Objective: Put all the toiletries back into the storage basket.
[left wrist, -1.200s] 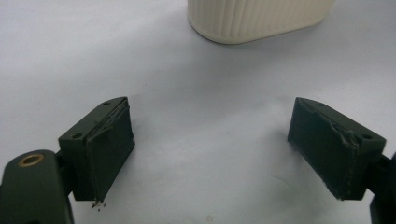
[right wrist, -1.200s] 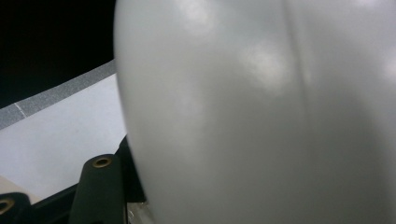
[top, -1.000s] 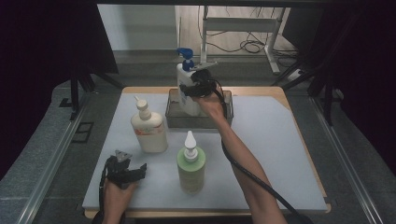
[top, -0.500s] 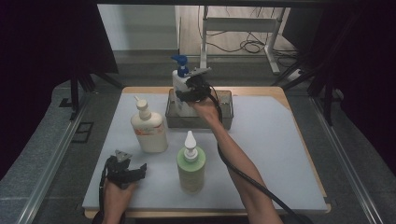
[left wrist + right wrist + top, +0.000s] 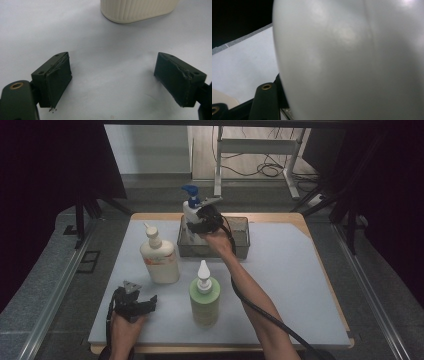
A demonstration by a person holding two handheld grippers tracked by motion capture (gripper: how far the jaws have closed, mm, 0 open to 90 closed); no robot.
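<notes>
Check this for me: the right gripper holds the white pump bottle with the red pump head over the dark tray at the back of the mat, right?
Not quite: the pump head is blue, not red, as the high view shows. The right gripper does hold the white pump bottle over the dark tray at the back of the mat.

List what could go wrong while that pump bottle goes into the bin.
1. The right gripper holds the white pump bottle by its body over the dark bin; its base might catch the near wall.
2. The bottle is smooth and rounded, so it could slip in the grip.
3. The left gripper rests open on the mat, too far off to steady anything.
</notes>
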